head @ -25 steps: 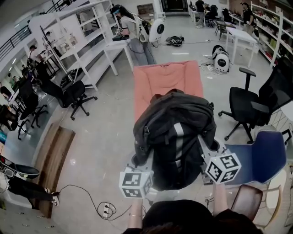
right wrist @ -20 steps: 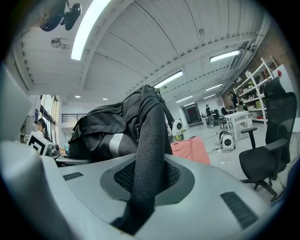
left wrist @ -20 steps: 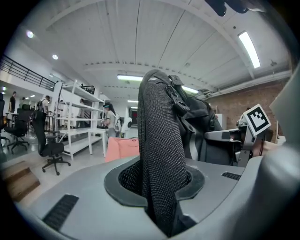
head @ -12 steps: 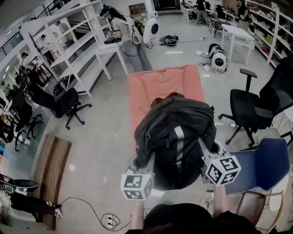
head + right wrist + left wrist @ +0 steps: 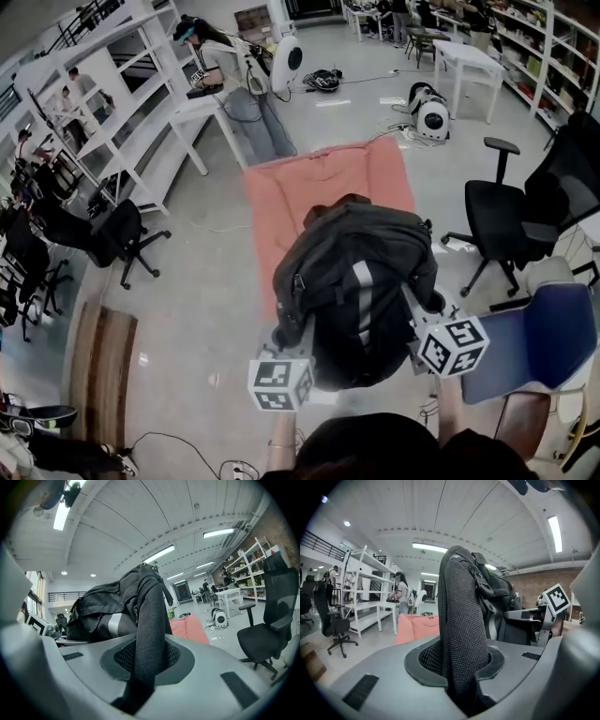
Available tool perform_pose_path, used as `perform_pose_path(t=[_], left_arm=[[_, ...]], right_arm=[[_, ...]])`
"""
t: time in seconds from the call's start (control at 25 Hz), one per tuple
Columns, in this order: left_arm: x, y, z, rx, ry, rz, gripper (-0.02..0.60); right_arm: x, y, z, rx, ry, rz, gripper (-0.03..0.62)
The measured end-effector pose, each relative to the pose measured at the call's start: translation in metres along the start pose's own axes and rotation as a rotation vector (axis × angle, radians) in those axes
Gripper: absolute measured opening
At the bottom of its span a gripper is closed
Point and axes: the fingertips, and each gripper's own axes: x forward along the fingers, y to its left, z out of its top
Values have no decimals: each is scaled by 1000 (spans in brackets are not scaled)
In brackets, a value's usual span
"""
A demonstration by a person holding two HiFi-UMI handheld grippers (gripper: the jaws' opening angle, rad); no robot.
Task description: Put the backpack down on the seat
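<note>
A black backpack (image 5: 361, 281) with a grey stripe hangs in the air between my two grippers, over the near end of a salmon-pink seat (image 5: 319, 183). My left gripper (image 5: 286, 339) is shut on a mesh shoulder strap (image 5: 461, 634) at the pack's left side. My right gripper (image 5: 422, 317) is shut on the other strap (image 5: 147, 630) at its right side. In the left gripper view the strap rises straight from the left gripper (image 5: 461, 667), with the seat (image 5: 417, 625) behind. The right gripper view has the right gripper (image 5: 143, 667), the pack (image 5: 101, 606) and the seat (image 5: 190, 627).
A black office chair (image 5: 511, 220) stands right of the seat and a blue chair (image 5: 539, 337) is close at my right. White shelving (image 5: 122, 103) and black chairs (image 5: 103, 234) line the left. A person (image 5: 225, 75) stands at a white table beyond the seat.
The head view has shifted: the seat and the room's left side have slid left and down. Both grippers keep the same hold on the straps, and the backpack hangs as before.
</note>
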Motion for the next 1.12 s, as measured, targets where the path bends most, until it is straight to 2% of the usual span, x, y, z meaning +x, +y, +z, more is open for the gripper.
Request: perform_pose_path(t=[0.2,0.56,0.8,1.12], left_arm=[[29,29,11,-4,9,-18,113],[67,48,8,-32,49,-11,113],[101,52,-6,-57,90,27,113],[149,79,4,-129,115,111,114]], right_arm=[[40,-3,9,0,11,-14,61],[83,-21,4,11,62,-4,61],[114,-48,-10,25,107,26,61],[183,-69,5,21,162,109,61]])
